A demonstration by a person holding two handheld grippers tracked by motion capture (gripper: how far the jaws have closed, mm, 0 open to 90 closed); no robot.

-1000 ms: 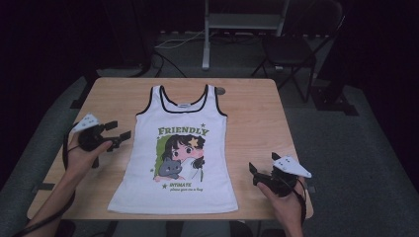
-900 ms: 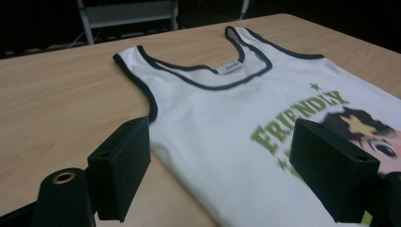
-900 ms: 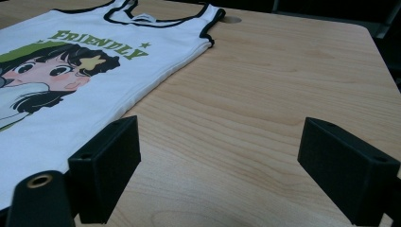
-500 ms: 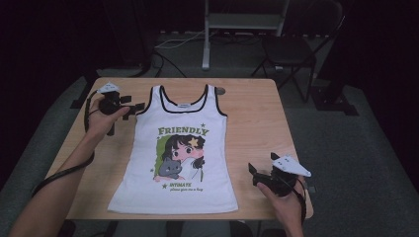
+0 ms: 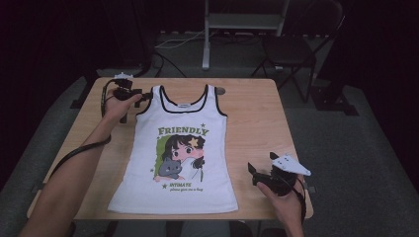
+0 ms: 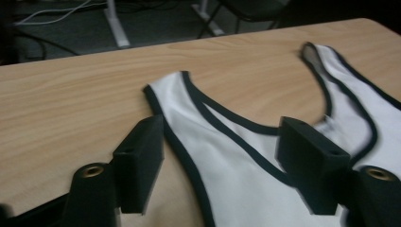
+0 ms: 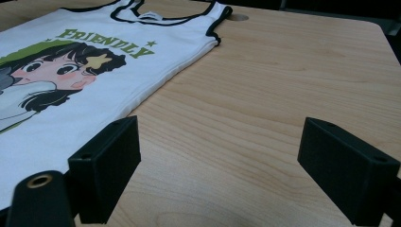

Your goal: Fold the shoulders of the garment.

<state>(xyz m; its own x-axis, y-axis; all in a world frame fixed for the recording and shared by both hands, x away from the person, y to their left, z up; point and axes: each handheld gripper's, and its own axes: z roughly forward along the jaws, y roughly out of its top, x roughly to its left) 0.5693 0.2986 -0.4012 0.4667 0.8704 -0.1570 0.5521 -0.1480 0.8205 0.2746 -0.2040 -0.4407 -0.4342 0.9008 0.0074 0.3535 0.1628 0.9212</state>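
A white tank top [image 5: 180,148] printed "FRIENDLY" lies flat, face up, on the wooden table [image 5: 257,118]. The left hand-held gripper [image 6: 220,156] straddles the garment's black-trimmed shoulder strap [image 6: 189,113] near the table's far left corner, its jaws just closing in, pads not yet pressing the cloth. The right hand-held gripper [image 7: 217,165] hovers with jaws spread wide over bare wood beside the hem.
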